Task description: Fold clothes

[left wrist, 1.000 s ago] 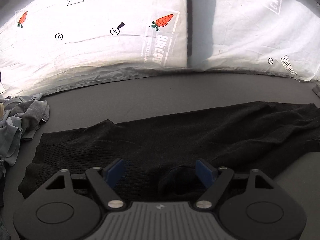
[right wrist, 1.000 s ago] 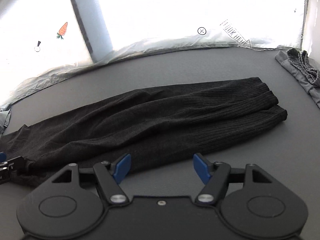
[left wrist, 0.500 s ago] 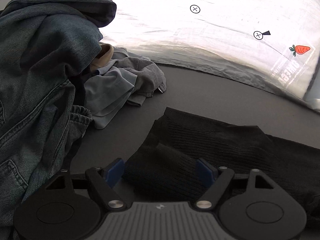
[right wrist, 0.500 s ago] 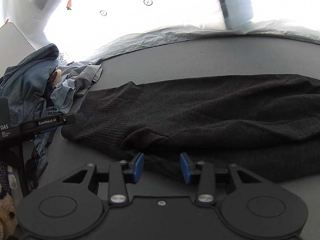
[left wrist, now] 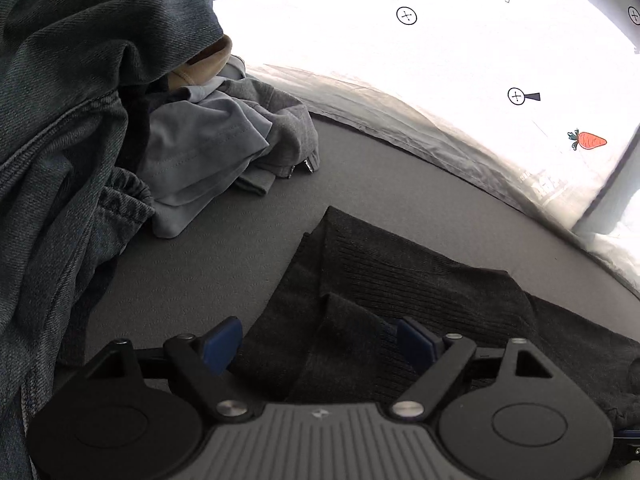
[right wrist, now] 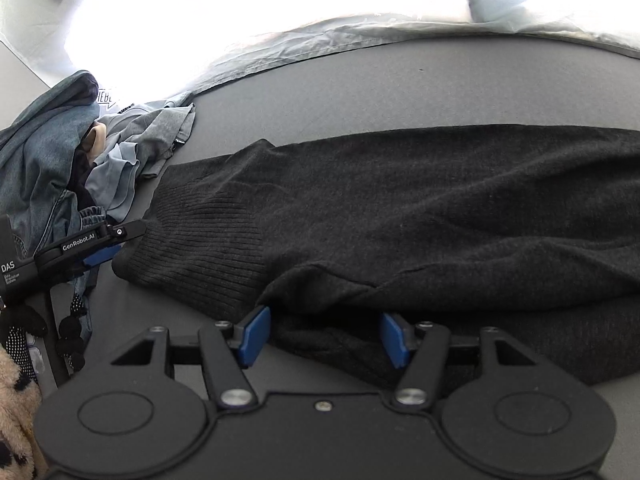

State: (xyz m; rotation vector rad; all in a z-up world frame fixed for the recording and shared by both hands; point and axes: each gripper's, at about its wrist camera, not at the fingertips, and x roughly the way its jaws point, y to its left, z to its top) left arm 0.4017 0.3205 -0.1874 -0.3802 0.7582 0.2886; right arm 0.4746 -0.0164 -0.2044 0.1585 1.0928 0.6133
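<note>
A black knit garment (right wrist: 420, 208) lies stretched across the grey surface (right wrist: 400, 88), its ribbed end (left wrist: 400, 276) toward the left. My left gripper (left wrist: 318, 344) hangs low over that ribbed end. Its jaws are opening, and the fabric lies between the blue pads (left wrist: 222, 344) without being pinched. The left gripper (right wrist: 92, 248) also shows at the left edge of the right wrist view. My right gripper (right wrist: 324, 336) sits at the garment's near edge, jaws opening, with a fold of black fabric between its pads (right wrist: 254, 336).
A pile of clothes stands at the left: a denim jacket (left wrist: 80, 120), a pale blue shirt (left wrist: 200, 152) and a grey garment (left wrist: 288, 136). A white printed sheet (left wrist: 440, 80) rises behind the surface. Something furry and spotted (right wrist: 12, 420) is at the lower left.
Both grippers swung left along the black garment to its ribbed end, and the clothes pile came into view. The right jaws narrowed, then widened again; the left jaws stand a little wider.
</note>
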